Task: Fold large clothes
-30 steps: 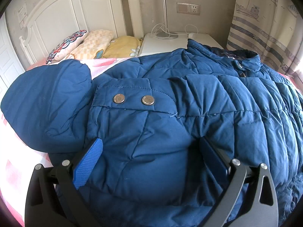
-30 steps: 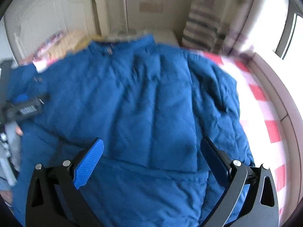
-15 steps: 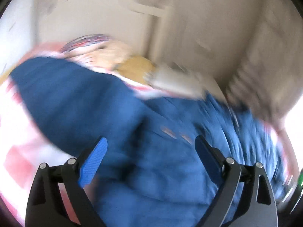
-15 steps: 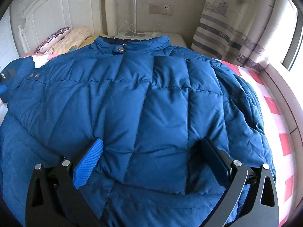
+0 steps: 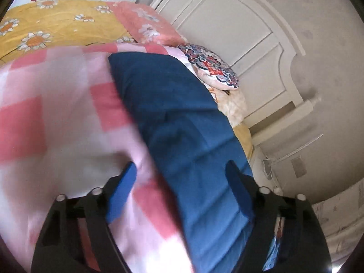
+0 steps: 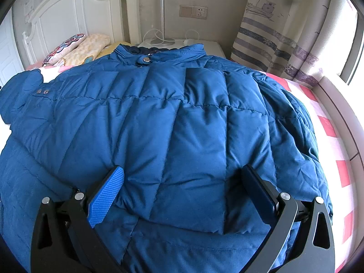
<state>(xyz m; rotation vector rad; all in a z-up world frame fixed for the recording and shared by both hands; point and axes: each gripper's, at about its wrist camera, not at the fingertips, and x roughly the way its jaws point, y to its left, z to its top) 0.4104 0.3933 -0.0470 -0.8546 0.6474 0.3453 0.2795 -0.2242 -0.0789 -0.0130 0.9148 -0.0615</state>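
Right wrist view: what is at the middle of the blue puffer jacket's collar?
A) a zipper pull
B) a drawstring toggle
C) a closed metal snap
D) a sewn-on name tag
C: a round metal snap sits fastened on the collar tab of the blue puffer jacket.

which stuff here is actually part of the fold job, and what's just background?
Part of the job:
- blue puffer jacket, spread on the bed
- its sleeve
- left gripper, jaws just closing, nothing pinched
- right gripper, open over the jacket

Just lying about:
- checked sheet
- patterned pillow
- yellow flowered quilt
- curtain
- headboard
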